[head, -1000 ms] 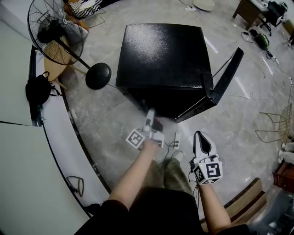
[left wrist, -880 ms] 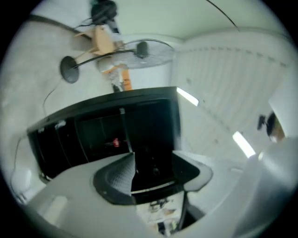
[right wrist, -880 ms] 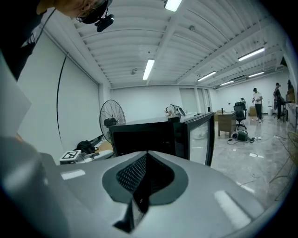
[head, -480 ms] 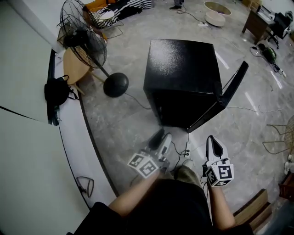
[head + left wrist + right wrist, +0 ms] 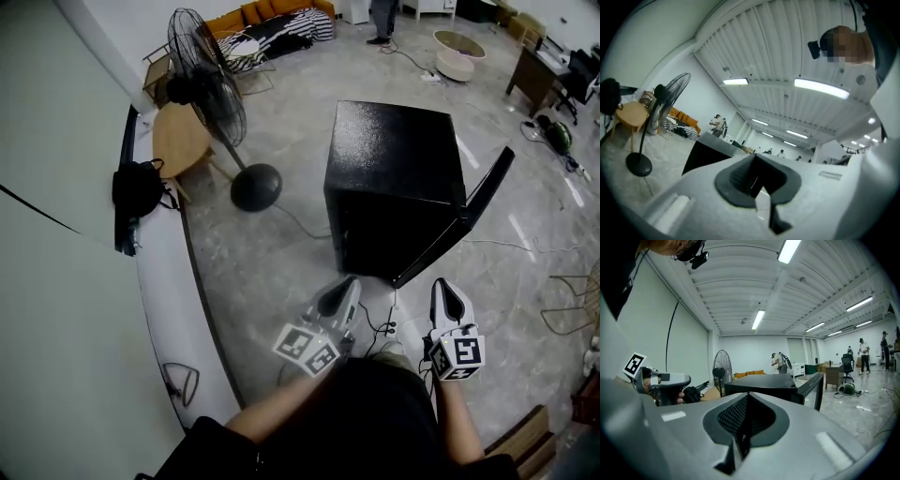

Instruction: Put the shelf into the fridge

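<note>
The black fridge (image 5: 394, 178) stands on the grey floor with its door (image 5: 473, 211) swung open to the right. No shelf shows in any view. My left gripper (image 5: 344, 286) is held low in front of my body, short of the fridge, jaws shut with nothing between them (image 5: 757, 180). My right gripper (image 5: 446, 289) hangs beside it, near the door's lower edge, also shut and empty (image 5: 743, 427). The right gripper view looks level at the fridge (image 5: 761, 383) and its door (image 5: 813, 387). The left gripper view tilts up toward the ceiling, with the fridge (image 5: 705, 152) low at the left.
A pedestal fan (image 5: 211, 89) with a round black base (image 5: 255, 187) stands left of the fridge. Beside it are a round wooden table (image 5: 178, 139) and a black bag (image 5: 138, 190) on a white ledge. A power strip and cables (image 5: 384, 323) lie on the floor between the grippers.
My left gripper has drawn back from the fridge front toward my body and its jaws have closed. I have stepped back, so the fridge sits farther off.
</note>
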`<action>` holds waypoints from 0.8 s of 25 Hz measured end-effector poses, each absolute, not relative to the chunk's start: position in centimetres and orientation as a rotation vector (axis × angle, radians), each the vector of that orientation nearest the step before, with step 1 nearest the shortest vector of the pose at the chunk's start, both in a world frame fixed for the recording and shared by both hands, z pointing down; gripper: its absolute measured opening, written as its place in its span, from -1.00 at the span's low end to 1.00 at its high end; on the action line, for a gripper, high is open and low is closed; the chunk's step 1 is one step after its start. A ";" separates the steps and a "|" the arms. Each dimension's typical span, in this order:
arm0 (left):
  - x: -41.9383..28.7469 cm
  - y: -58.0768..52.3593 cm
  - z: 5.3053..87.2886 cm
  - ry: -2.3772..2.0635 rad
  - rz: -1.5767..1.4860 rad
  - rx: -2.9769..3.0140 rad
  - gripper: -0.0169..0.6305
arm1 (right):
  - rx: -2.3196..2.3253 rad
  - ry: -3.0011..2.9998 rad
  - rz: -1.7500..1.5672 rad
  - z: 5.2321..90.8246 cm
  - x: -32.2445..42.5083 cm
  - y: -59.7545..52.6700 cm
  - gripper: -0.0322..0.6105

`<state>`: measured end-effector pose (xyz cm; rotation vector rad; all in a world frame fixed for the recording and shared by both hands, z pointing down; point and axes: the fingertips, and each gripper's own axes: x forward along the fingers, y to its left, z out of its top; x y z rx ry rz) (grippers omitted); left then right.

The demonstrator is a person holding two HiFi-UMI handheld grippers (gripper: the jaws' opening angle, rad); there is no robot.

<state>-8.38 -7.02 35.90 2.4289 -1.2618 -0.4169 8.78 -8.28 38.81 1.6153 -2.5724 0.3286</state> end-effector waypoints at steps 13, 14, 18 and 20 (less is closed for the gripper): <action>-10.8 -9.6 35.6 -1.341 -0.174 2.555 -0.94 | 1.664 -2.491 0.260 38.7 8.9 -8.9 -0.90; -10.7 -9.6 35.6 -1.337 -0.173 2.554 -0.94 | 1.673 -2.487 0.261 38.5 8.9 -9.0 -0.90; -10.6 -9.4 36.2 -1.318 -0.163 2.552 -0.94 | 1.689 -2.473 0.248 38.4 8.9 -9.1 -0.90; -10.7 -9.2 36.4 -1.319 -0.147 2.560 -0.94 | 1.690 -2.467 0.244 38.5 8.8 -9.1 -0.90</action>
